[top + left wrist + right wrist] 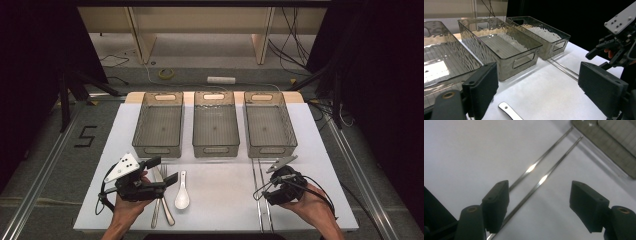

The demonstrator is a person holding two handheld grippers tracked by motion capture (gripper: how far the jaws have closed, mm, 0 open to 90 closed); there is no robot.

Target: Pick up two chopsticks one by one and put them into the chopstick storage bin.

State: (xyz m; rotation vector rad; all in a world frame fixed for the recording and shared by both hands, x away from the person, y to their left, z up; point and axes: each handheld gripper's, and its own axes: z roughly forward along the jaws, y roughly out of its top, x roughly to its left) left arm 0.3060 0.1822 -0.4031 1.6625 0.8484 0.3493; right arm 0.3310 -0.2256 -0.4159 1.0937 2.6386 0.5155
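Note:
Two thin metal chopsticks (261,192) lie side by side on the white table (225,200) at the right, below the right-hand bin. My right gripper (265,189) hovers over them, jaws wide apart and open. In the right gripper view the chopsticks (541,180) run diagonally between the jaws of my right gripper (541,202), closer to the left one, with no pad pressing on them. My left gripper (162,171) is open at the left, above a fork and knife (162,205) and beside a white spoon (181,197). My left gripper (542,85) holds nothing.
Three clear grey bins stand in a row at the back: left (159,125), middle (215,125) and right (270,125). All look bare inside. A pale utensil handle (507,111) lies below the left jaws. The right gripper (614,45) shows far right.

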